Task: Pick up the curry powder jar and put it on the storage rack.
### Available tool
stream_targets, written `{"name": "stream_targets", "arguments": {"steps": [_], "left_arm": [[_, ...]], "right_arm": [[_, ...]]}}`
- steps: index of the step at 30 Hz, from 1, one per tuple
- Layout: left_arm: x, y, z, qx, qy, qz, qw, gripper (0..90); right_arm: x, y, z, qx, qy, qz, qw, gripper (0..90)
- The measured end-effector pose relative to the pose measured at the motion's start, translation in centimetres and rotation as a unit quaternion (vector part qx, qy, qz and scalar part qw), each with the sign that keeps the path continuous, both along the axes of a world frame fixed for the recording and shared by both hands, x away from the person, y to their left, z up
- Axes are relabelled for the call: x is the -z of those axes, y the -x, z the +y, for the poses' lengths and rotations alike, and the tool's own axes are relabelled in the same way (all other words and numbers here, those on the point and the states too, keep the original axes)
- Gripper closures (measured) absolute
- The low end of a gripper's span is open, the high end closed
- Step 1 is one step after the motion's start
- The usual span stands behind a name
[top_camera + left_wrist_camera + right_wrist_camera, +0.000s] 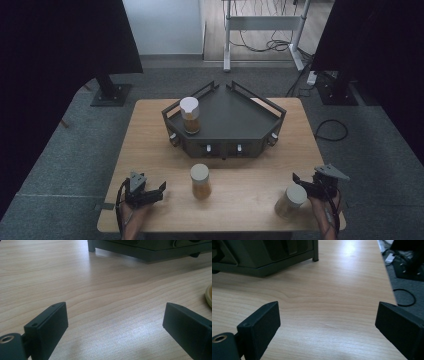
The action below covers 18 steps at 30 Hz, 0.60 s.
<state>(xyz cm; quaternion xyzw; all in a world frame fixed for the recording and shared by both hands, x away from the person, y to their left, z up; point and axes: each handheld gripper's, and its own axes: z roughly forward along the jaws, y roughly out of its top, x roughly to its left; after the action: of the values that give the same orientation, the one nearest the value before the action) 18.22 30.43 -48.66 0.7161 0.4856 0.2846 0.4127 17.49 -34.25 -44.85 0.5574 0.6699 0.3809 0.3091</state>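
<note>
A dark, corner-shaped metal rack [235,120] stands mid-table, and a white-lidded jar [190,115] of brown contents is upright on its left side. A second such jar [200,181] stands on the wood in front of the rack. A third jar [291,201] is near the front right corner. My left gripper [159,192] rests at the front left, open and holding nothing, left of the middle jar. My right gripper [304,181] is open just beside the third jar, apart from it. Bare wood lies between both pairs of jaws, left gripper [115,315] and right gripper [327,315].
The wooden table [150,150] has free room at its front left. The rack's base [150,251] lies ahead of the left gripper, with a jar's rim [209,296] at far right. Right of the table edge, a black cable loop [404,297] lies on grey carpet.
</note>
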Motion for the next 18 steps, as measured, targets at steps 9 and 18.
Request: {"name": "stream_targets", "arguments": {"steps": [9, 18], "left_arm": [[-0.4, -0.2, -0.3, 0.002, -0.014, 0.015, 0.9998, 5.9], [-1.0, -1.0, -1.0, 0.003, -0.036, 0.045, 0.9984, 6.2]], "right_arm": [[-0.7, 1.1, -0.6, 0.011, -0.021, -0.026, 0.9994, 5.5], [-1.8, 1.4, -0.3, 0.016, -0.011, -0.029, 0.9994, 5.8]]}}
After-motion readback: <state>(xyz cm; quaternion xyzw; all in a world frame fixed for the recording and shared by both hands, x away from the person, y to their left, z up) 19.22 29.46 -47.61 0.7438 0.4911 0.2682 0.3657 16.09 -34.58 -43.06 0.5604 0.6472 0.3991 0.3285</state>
